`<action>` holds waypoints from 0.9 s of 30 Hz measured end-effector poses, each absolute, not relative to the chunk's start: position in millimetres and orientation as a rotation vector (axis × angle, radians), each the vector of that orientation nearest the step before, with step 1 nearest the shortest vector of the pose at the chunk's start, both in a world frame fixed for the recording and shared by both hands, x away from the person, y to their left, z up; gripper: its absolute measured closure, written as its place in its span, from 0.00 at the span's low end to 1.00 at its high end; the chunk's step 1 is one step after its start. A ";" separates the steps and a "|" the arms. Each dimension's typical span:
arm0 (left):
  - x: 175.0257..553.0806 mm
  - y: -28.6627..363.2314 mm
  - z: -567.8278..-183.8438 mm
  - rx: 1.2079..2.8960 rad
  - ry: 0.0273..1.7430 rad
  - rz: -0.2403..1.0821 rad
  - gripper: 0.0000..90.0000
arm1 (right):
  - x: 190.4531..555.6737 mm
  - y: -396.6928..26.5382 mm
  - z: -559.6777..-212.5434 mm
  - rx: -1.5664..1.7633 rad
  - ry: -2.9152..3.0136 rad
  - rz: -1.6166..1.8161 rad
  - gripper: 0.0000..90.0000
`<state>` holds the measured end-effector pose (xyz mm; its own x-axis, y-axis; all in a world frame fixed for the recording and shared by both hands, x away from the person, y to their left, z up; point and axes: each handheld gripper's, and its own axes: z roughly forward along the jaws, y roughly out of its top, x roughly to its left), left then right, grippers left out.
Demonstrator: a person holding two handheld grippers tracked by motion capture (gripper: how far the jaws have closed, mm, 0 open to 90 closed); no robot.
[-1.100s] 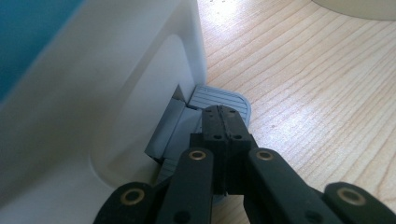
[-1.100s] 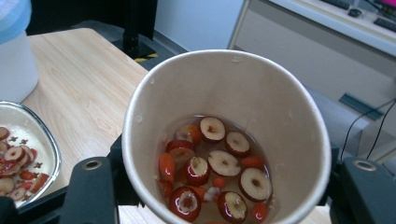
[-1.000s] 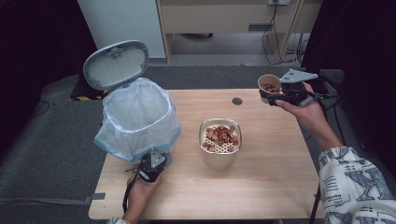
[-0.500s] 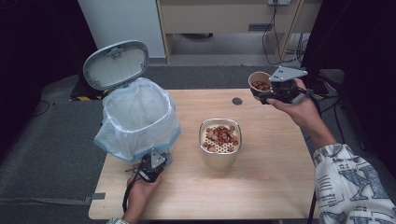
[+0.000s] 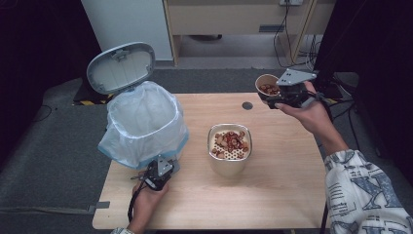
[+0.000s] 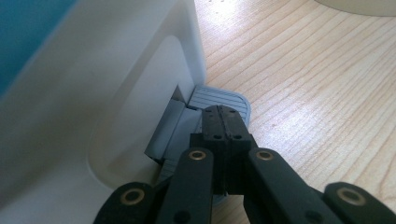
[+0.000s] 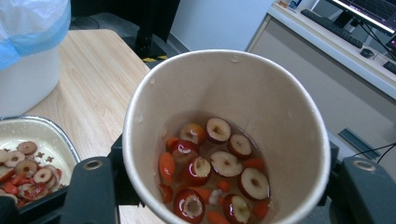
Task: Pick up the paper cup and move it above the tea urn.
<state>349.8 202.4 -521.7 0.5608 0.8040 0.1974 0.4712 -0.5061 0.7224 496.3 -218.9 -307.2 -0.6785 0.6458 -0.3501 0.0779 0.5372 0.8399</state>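
Right gripper sat at the upper right of the high view, above the far right corner of the desk. Its fingers were clamped on a paper cup, one on each side of the cup wall. In the right gripper view the cup took up the frame centre, roughly upright, holding sliced red dates and orange bits in a little liquid.

Left gripper was at the lower left of the high view, at the foot of the white pedal bin. Fingers fully closed, nothing between them. In the left gripper view the closed fingertips rested on the bin's grey foot pedal, just beside the bin wall. Bin lid stood open and tilted back at the upper left; the bin had a pale blue liner bag.

Metal strainer pot stood at the centre of the desk, with date slices lying on its perforated insert. It was well apart from the cup and near the bin. A small dark round spot was on the desk just left of the cup.
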 end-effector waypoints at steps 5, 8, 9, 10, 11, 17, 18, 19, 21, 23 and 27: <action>349.8 202.4 -521.6 2.179 1.018 0.700 0.99 | 494.4 -214.8 -305.6 0.575 2.120 1.118 0.39; 349.8 202.3 -521.6 2.180 1.018 0.701 0.99 | 493.0 -210.5 -305.1 0.561 2.126 1.120 0.39; 349.8 202.3 -521.6 2.179 1.018 0.701 0.99 | 492.5 -208.8 -304.8 0.547 2.130 1.117 0.39; 349.9 202.4 -521.6 2.179 1.018 0.700 0.99 | 492.0 -207.2 -304.5 0.541 2.132 1.117 0.39; 349.9 202.5 -521.6 2.179 1.019 0.700 0.99 | 491.6 -205.8 -304.0 0.537 2.134 1.120 0.39; 349.8 202.1 -521.9 2.175 1.019 0.701 0.99 | 490.8 -201.0 -300.4 0.521 2.134 1.120 0.39; 349.8 202.1 -521.9 2.175 1.019 0.701 0.99 | 490.9 -200.6 -299.8 0.521 2.132 1.120 0.39; 349.8 202.1 -521.9 2.175 1.019 0.701 0.99 | 491.1 -200.7 -298.8 0.518 2.131 1.119 0.39; 349.8 202.1 -521.9 2.174 1.019 0.701 0.99 | 491.1 -200.8 -297.1 0.518 2.132 1.118 0.39; 349.8 202.0 -521.9 2.175 1.019 0.701 0.99 | 491.0 -200.8 -295.3 0.512 2.128 1.120 0.39; 349.7 202.0 -521.9 2.175 1.019 0.702 0.99 | 490.4 -200.6 -292.7 0.507 2.126 1.122 0.39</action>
<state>349.7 202.0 -521.9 0.5593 0.8054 0.1963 0.4705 -0.5034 0.7247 490.4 -200.6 -292.7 -0.6987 0.6059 -0.3804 0.0278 0.5543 0.8318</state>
